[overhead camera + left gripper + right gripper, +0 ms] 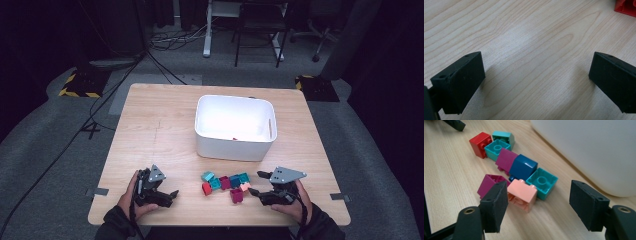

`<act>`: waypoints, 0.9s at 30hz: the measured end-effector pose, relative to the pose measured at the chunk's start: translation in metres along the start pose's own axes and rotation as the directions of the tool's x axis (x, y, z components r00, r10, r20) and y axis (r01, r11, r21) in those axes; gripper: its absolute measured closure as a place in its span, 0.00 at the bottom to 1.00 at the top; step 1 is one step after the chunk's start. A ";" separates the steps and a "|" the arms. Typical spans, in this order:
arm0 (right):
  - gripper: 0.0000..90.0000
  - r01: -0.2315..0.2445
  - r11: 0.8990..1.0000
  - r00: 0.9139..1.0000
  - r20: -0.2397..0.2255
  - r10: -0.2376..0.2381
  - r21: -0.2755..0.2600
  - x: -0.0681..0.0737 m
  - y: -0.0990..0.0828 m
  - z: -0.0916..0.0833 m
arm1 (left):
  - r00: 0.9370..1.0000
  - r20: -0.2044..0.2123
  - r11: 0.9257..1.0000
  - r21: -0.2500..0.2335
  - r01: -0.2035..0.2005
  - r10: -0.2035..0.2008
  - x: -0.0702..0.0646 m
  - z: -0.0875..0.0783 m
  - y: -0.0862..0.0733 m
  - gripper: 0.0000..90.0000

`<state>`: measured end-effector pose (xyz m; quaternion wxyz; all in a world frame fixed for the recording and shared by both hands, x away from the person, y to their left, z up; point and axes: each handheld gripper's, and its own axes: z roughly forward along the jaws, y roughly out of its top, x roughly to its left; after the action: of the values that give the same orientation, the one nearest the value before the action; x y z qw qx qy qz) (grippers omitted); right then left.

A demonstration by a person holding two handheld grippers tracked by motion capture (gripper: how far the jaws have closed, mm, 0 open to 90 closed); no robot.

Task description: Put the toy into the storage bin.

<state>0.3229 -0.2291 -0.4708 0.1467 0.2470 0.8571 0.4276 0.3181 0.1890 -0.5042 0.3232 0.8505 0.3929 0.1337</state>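
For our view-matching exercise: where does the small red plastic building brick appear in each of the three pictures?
High view: the small red plastic building brick lies at the left end of the brick cluster, front of centre.
Left gripper view: top right corner, cut off.
Right gripper view: upper left.
Shared landmark: the light wooden table.

- We see small coloured blocks (226, 183) clustered on the worktop (155, 130), near a white bin (235, 145).
- Our left tool (169, 196) and right tool (256, 184) flank them, jaws apart.
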 end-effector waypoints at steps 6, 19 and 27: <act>0.36 0.014 1.000 1.000 -0.005 -0.014 0.018 0.011 -0.004 0.011 | 1.000 0.000 1.000 0.001 0.000 0.000 0.000 0.000 0.000 0.01; 0.40 -0.005 0.998 1.000 0.023 0.003 0.055 0.012 -0.010 0.029 | 1.000 -0.006 1.000 -0.001 -0.005 0.005 0.000 0.000 0.000 0.01; 0.60 -0.019 0.997 0.999 0.039 0.016 0.072 0.010 -0.015 0.030 | 1.000 0.000 1.000 0.000 -0.001 0.001 0.000 0.000 0.000 0.01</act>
<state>0.3243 -0.2115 -0.5008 0.1504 0.2680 0.8669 0.3924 0.3181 0.1890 -0.5042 0.3230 0.8507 0.3924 0.1340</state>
